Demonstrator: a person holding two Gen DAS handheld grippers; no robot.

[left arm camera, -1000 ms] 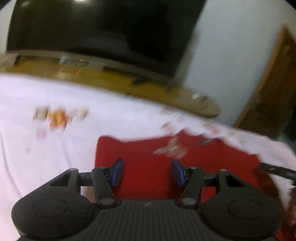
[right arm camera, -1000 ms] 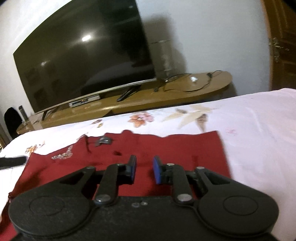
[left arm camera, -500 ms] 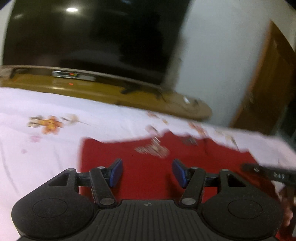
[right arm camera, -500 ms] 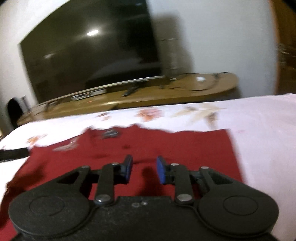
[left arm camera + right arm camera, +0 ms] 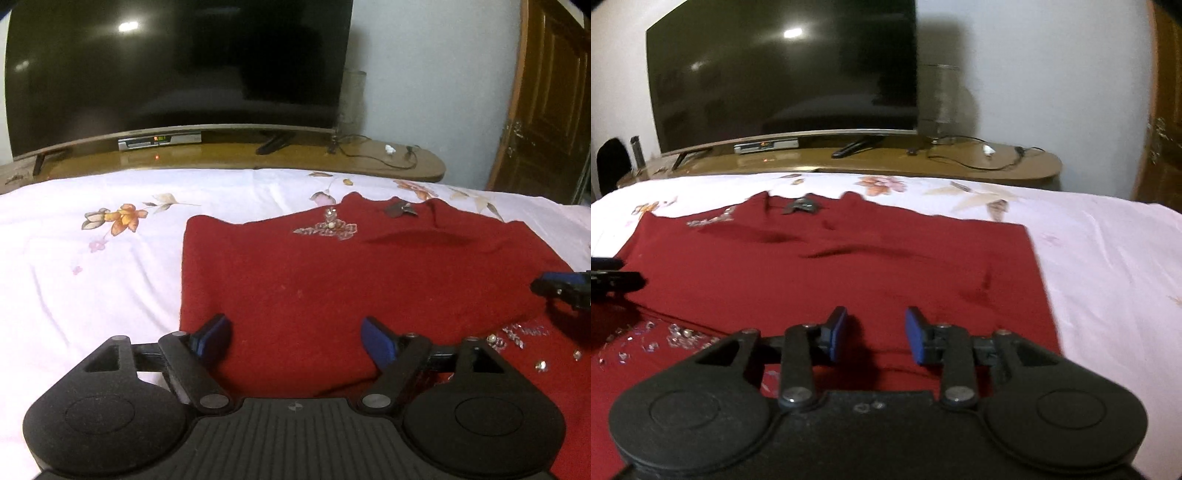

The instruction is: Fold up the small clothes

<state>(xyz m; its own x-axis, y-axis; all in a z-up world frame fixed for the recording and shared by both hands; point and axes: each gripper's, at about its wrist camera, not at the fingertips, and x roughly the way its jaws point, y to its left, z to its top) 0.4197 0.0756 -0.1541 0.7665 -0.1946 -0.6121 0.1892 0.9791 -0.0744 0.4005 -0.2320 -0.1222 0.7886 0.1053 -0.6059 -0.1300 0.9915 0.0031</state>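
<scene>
Dark red garment lay flat on bed, folded over w/ upper layer's edge running across near end. Silver bead motif sat near far edge by neckline; more sequins showed on lower layer. Shallow creases across middle, left side edge straight.

Dark television on a long wooden stand, set-top box beneath. Floral white bedsheet in front. Wooden door at right.
</scene>
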